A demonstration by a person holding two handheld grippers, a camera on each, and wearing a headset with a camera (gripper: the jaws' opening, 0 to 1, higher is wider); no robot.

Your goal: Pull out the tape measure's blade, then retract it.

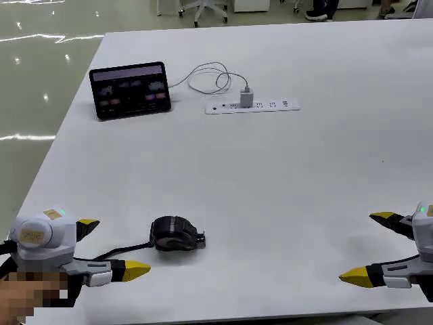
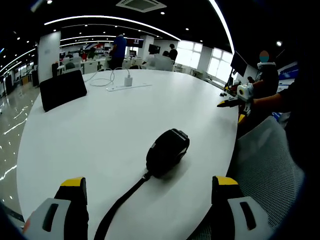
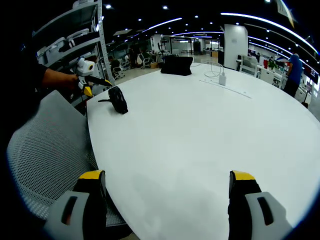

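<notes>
Well, the black tape measure (image 1: 174,234) lies on the white table (image 1: 270,169), close to the near edge and toward the left end. I see no blade drawn out of it. A black strap (image 1: 125,252) trails from the case back toward the person.

The left gripper (image 1: 122,245) sits just behind the tape measure with its yellow-tipped jaws spread wide and holding nothing. In the left gripper view the tape measure (image 2: 167,150) lies a little ahead of the left gripper (image 2: 150,182), and the strap (image 2: 125,205) runs down between the jaws without being pinched.

The right gripper (image 1: 356,246) hangs well apart from it, over the near right part of the table, jaws also spread wide with only bare tabletop between them. From the right gripper view the tape measure (image 3: 118,99) is a small dark lump far off beside the left gripper (image 3: 87,75).

Farther back on the table stands a dark tablet (image 1: 130,90), propped up, and to its right a white power strip (image 1: 252,105) with a charger (image 1: 246,99) plugged in and a looped white cable (image 1: 206,78).
</notes>
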